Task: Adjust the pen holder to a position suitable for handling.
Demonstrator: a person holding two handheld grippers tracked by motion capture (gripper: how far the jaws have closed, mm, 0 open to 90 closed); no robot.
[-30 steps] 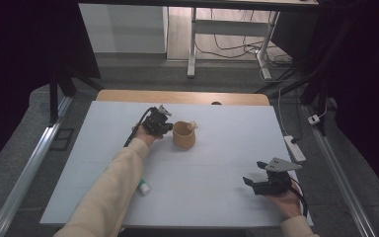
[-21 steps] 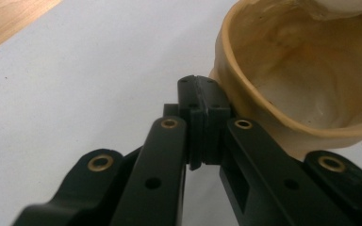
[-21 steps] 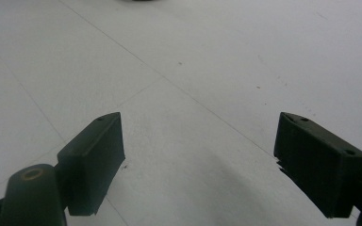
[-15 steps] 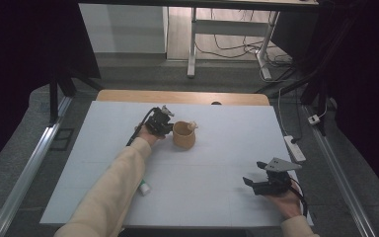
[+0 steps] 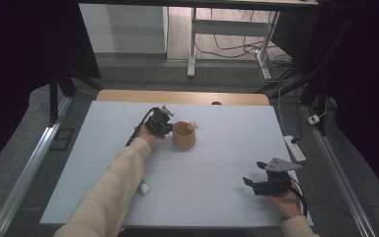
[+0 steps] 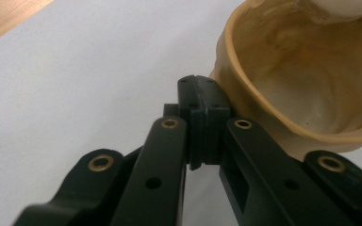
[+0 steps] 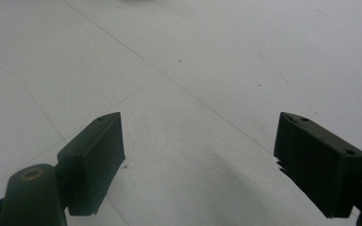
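Glazed tan ceramic cup (image 6: 306, 80); matt white table (image 5: 217, 187).

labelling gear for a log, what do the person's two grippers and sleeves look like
Both grippers are black, each with two flat block jaws on arms set with brass-coloured rivets. The left gripper trails a black cable; the right gripper carries a grey three-cornered plate on top. The person wears a cream long sleeve.

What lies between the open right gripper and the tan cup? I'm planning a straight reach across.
Nothing visible: bare white table surface separates the right gripper from the tan ceramic cup. The left gripper, fingers closed, sits against the cup's far side.
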